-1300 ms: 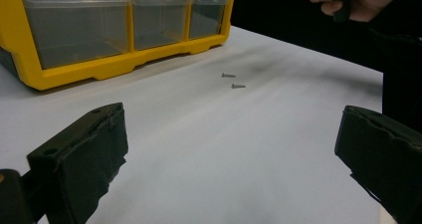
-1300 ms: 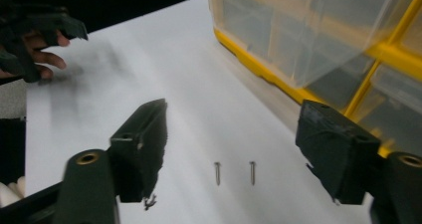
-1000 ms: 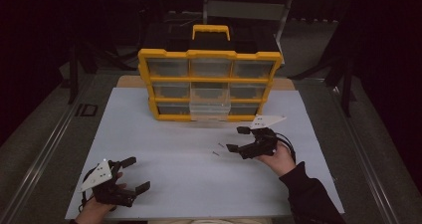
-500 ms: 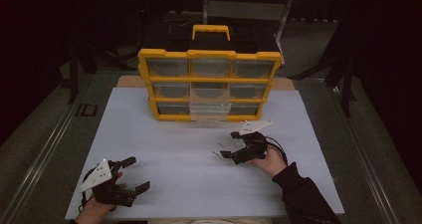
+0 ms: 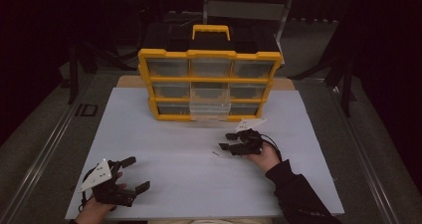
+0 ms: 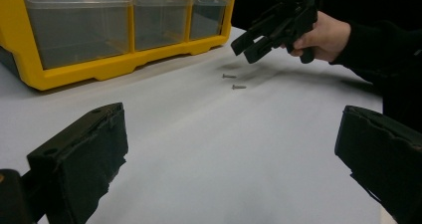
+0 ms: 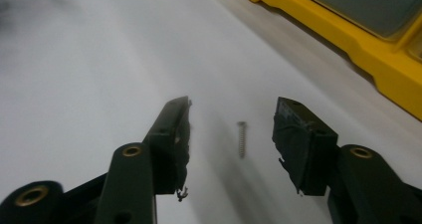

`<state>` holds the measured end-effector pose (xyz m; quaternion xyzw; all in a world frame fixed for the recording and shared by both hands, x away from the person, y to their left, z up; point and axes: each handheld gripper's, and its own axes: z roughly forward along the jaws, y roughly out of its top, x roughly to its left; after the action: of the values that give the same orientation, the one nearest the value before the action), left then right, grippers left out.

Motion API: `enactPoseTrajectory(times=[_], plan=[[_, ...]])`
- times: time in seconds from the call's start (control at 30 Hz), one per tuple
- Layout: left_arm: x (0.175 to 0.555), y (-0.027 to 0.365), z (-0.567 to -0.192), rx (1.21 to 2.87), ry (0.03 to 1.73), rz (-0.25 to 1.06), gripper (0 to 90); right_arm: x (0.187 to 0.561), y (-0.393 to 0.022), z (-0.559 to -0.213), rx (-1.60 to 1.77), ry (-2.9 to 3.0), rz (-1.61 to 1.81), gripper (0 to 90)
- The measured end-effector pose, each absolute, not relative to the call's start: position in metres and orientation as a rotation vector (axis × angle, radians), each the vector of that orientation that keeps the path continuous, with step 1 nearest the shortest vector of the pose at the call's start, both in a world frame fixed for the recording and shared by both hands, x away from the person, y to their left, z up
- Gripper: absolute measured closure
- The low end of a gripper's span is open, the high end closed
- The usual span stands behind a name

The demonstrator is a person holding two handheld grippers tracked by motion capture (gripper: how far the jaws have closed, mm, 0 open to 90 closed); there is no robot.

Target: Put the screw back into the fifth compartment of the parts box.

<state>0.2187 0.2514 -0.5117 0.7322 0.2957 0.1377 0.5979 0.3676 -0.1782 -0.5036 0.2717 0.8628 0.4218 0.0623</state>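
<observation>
Closing in on a small screw [image 7: 242, 138], the right gripper [image 5: 228, 141] sits low over the white table sheet [image 5: 164, 144], in front of the yellow drawer organizer [image 5: 210, 84]. Its jaws have just been closing and now stand about half apart, with the screw lying flat on the sheet in the gap between them; pads not touching it, so nothing gripped. The left gripper view shows two screws [image 6: 234, 81] lying just beside each other on the sheet, right under the right gripper's tips [image 6: 255, 41]; can't tell which of the two is the one between the jaws. The high view shows only a faint speck [image 5: 215, 154] there. Left gripper [image 5: 133, 173] rests near the front left edge of the sheet, well apart from the screws, jaws wide open, nothing between them. The organizer's clear drawers look shut; contents too dim to read.
</observation>
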Motion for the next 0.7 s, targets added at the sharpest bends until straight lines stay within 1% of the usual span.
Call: enactPoseTrajectory(times=[0.03, 0.1, 0.13, 0.17, 0.27, 0.3, 0.4, 0.63, 0.7], plan=[[0.219, 0.251, -0.512, 1.699, 0.686, 0.320, 1.2, 0.369, -0.178, -0.505, 0.818, 2.610, 1.274, 51.0], [0.219, 0.251, -0.512, 1.698, 0.687, 0.320, 1.2, 0.371, -0.176, -0.506, 0.814, 2.610, 1.260, 51.8], [0.219, 0.252, -0.512, 1.698, 0.687, 0.319, 1.2, 0.373, -0.175, -0.507, 0.813, 2.614, 1.259, 54.3], [0.219, 0.252, -0.512, 1.698, 0.687, 0.319, 1.2, 0.373, -0.175, -0.507, 0.813, 2.614, 1.259, 54.3], [0.219, 0.252, -0.512, 1.699, 0.686, 0.319, 1.2, 0.376, -0.171, -0.512, 0.792, 2.636, 1.225, 60.6], [0.219, 0.252, -0.512, 1.699, 0.686, 0.319, 1.1, 0.376, -0.171, -0.512, 0.792, 2.636, 1.225, 60.6], [0.219, 0.252, -0.512, 1.698, 0.686, 0.318, 1.2, 0.380, -0.168, -0.516, 0.789, 2.649, 1.193, 64.6], [0.219, 0.252, -0.512, 1.696, 0.686, 0.317, 1.2, 0.384, -0.164, -0.522, 0.796, 2.647, 1.155, 68.7], [0.219, 0.252, -0.512, 1.694, 0.687, 0.317, 1.2, 0.385, -0.164, -0.525, 0.806, 2.641, 1.146, 71.6]])
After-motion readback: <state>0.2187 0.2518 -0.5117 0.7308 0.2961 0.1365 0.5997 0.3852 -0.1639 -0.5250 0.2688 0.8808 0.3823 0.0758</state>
